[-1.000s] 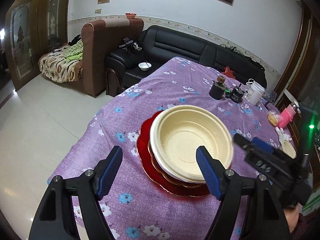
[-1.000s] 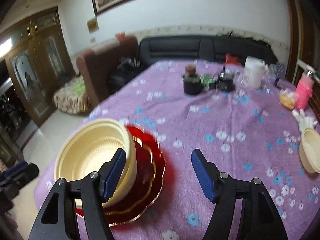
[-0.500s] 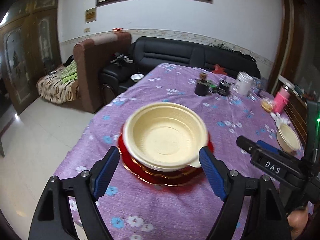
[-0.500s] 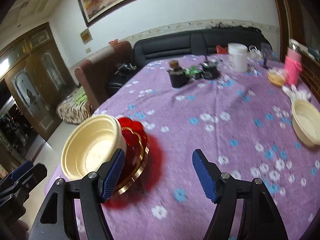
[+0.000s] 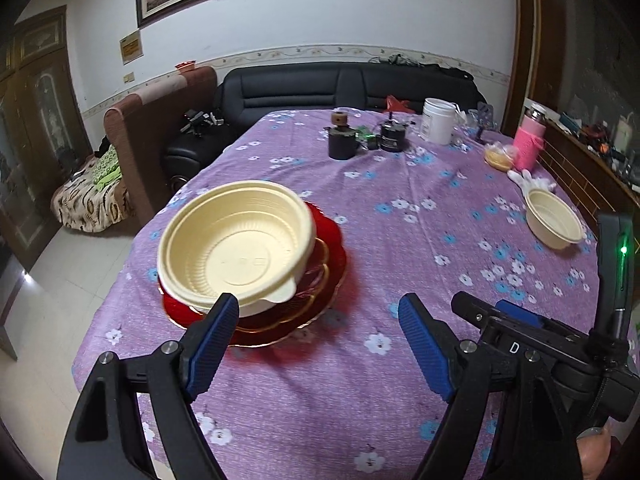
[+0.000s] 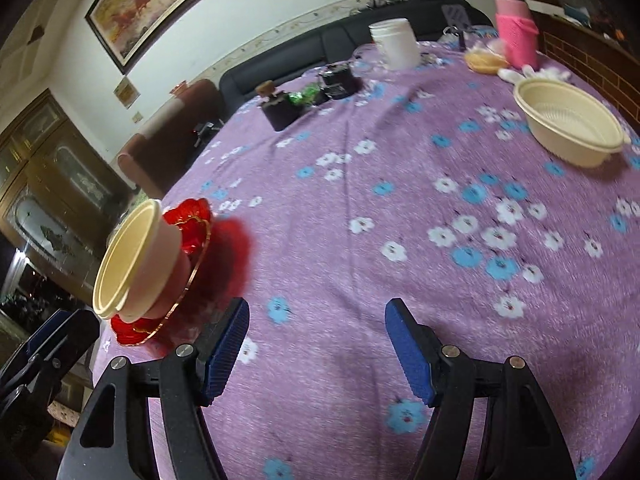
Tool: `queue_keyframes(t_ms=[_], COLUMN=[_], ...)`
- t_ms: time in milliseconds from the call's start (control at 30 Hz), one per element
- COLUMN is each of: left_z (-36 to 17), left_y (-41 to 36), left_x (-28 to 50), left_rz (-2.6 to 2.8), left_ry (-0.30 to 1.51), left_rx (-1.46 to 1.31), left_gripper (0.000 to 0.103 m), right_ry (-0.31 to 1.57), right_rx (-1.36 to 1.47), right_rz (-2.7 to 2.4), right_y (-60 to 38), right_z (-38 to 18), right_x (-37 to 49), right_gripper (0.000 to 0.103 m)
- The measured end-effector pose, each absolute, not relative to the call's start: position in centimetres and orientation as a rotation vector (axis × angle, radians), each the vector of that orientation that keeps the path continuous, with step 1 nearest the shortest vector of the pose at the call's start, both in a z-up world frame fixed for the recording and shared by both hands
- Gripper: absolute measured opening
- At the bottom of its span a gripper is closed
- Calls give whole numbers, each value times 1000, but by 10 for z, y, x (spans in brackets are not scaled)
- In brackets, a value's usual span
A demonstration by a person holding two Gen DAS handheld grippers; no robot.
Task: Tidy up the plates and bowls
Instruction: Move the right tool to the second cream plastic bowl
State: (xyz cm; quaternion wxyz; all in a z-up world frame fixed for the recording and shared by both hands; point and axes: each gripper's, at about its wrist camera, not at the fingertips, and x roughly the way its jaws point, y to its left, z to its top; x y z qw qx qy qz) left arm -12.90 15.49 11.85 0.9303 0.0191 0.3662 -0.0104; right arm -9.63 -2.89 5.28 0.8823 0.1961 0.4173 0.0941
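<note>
Cream bowls [image 5: 236, 248] are nested on a stack of red plates [image 5: 324, 276] at the table's left side. In the right wrist view the same bowls [image 6: 132, 256] and red plates [image 6: 192, 232] sit at the far left. A single cream bowl [image 5: 554, 220] stands alone at the right, also clear in the right wrist view [image 6: 568, 120]. My left gripper [image 5: 318, 308] is open just right of the stack, nothing between its fingers. My right gripper [image 6: 317, 312] is open over bare cloth, well short of the single bowl. Each gripper shows in the other's view: the right gripper [image 5: 488, 306] and the left gripper [image 6: 52, 332].
The purple flowered tablecloth [image 5: 400, 380] covers the table. At the far end stand a dark jar [image 5: 341, 142], a white container [image 5: 438, 120], a pink bottle [image 5: 530, 144] and a bagged bun [image 5: 498, 156]. Sofas and the floor lie beyond the left table edge.
Both grippers have swung to the right, away from the stack. The stack has slid left in both views, and the single bowl has come further into view on the right.
</note>
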Motion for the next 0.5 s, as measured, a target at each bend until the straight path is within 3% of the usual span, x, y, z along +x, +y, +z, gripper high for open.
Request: queue_keyframes(t_ms=[500], left_z=[103], left_y=[130], left_x=[-122], left_rz=[-48], left_ry=[807], left_rx=[83], left_gripper=[82], right_ry=[896], right_rx=[461], right_rz=[173], right_y=[-50], right_z=[38], right_x=[-103], right_gripper=[75])
